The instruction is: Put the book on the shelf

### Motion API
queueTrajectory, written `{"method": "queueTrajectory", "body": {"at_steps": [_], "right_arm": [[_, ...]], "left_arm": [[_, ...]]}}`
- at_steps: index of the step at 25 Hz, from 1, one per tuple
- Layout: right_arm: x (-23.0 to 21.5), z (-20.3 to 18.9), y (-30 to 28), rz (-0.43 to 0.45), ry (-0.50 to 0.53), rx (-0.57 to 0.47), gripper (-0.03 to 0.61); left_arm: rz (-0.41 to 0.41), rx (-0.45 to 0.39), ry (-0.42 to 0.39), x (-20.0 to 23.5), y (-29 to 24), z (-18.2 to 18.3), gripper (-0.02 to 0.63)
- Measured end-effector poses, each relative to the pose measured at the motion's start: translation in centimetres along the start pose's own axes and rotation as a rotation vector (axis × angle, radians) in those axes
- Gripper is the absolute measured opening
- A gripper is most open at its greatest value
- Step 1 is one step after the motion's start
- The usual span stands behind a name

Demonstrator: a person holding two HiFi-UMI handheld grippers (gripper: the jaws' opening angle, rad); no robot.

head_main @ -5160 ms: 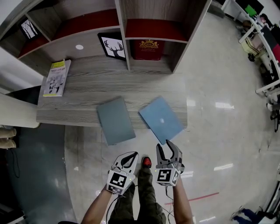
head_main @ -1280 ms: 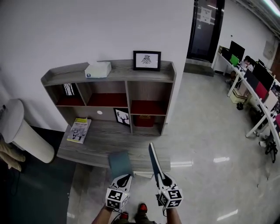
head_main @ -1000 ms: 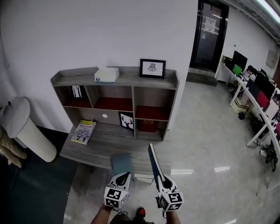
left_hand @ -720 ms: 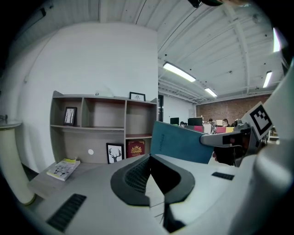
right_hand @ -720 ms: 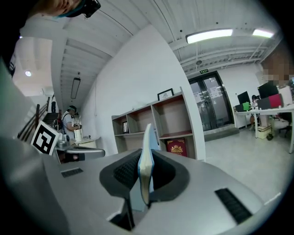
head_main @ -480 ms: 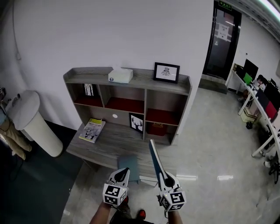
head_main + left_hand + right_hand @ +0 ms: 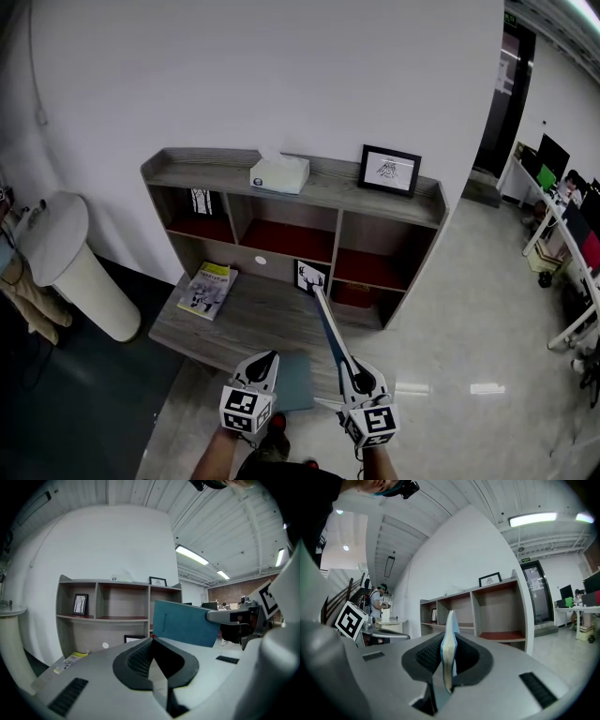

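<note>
The right gripper (image 7: 357, 377) is pinching the thin book (image 7: 330, 333) upright by its near edge; it's looking light but bendy, wanting a deeper bite; the left gripper (image 7: 266, 360) fingers are resting together, empty

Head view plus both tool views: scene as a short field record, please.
right tool: shut on thin blue book, held on edge
left tool: shut, nothing in it
grey wooden desk: grey-blue flat book at front edge; yellow-covered magazine at left
grey wooden shelf unit: white tissue box and black-framed picture on top
status: held book not yet on shelf
</note>
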State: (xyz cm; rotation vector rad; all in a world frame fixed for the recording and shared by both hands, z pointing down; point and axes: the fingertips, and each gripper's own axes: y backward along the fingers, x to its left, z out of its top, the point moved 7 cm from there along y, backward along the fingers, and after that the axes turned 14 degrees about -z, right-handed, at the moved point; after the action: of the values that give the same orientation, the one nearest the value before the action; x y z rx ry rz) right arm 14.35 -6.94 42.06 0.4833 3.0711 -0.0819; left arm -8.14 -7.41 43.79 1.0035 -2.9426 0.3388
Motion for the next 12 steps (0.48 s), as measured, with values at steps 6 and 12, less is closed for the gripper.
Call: {"method": "queueTrajectory", "body": {"at_steps": [6, 12], "right_arm": [[2.1, 2.2, -6.1, 0.026, 0.054, -0.046, 0.063], [4.8, 5.9, -10.5, 0.056, 0.172, -0.108, 0.064]], "left_arm": [[0.009, -0.002, 0.004, 5.5, -1.7, 1.6, 0.006], [0.003, -0.005, 0.011, 9.7, -2.9, 2.4, 0.006]]}}
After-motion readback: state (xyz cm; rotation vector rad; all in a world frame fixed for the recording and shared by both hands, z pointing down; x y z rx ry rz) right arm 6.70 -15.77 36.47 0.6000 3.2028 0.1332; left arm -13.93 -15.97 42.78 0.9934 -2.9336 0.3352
